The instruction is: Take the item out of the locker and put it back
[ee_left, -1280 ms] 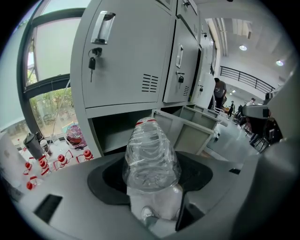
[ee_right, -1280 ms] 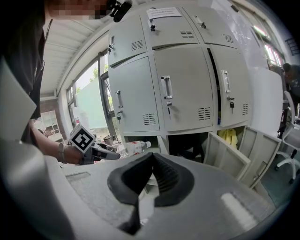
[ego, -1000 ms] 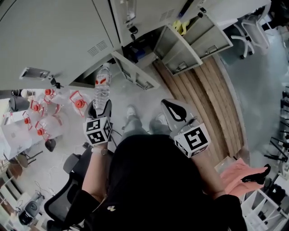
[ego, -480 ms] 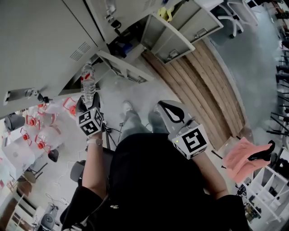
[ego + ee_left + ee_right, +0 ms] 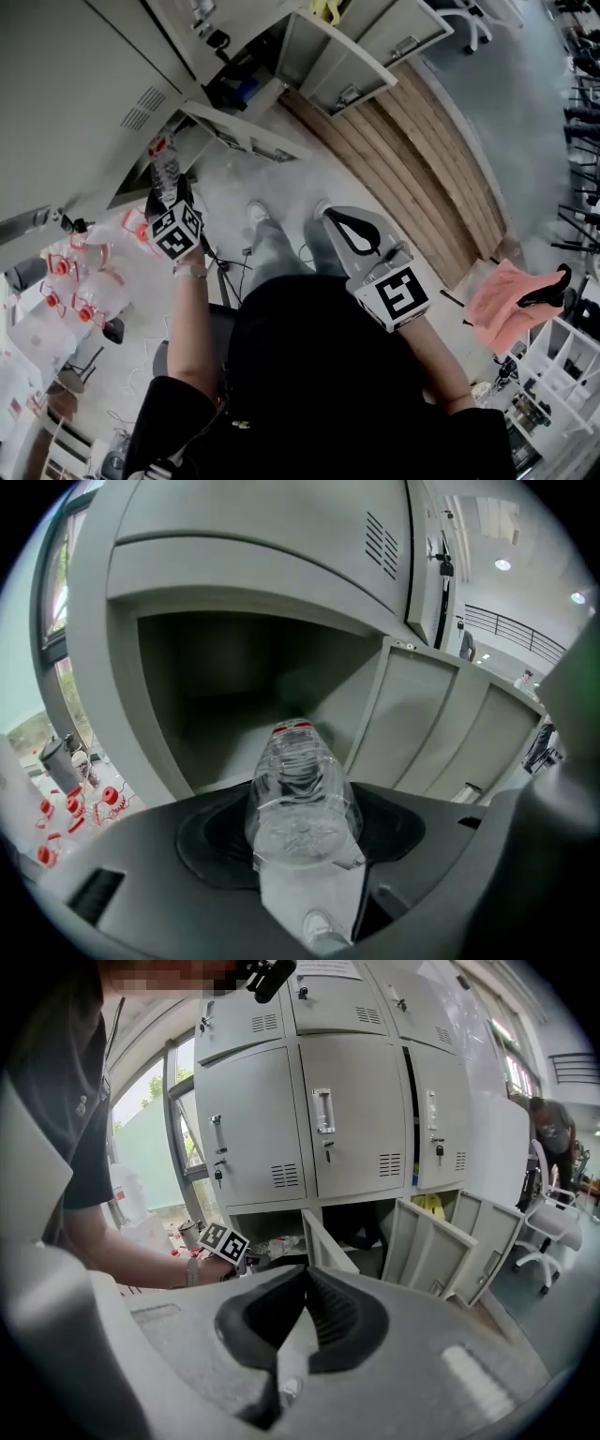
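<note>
The left claw (image 5: 172,211) is clamped on a clear plastic bottle (image 5: 301,803), with one dark pad on each side of the body. The bottle's base faces the left gripper view's camera and its red cap (image 5: 292,727) points into the open lower compartment (image 5: 220,700) of the grey locker (image 5: 84,84). The cap end sits at the compartment mouth (whether it has crossed the sill cannot be told). The compartment door (image 5: 427,724) stands open to the right. The right claw (image 5: 305,1277) is fully closed and empty, and is held low, well apart from the locker.
</note>
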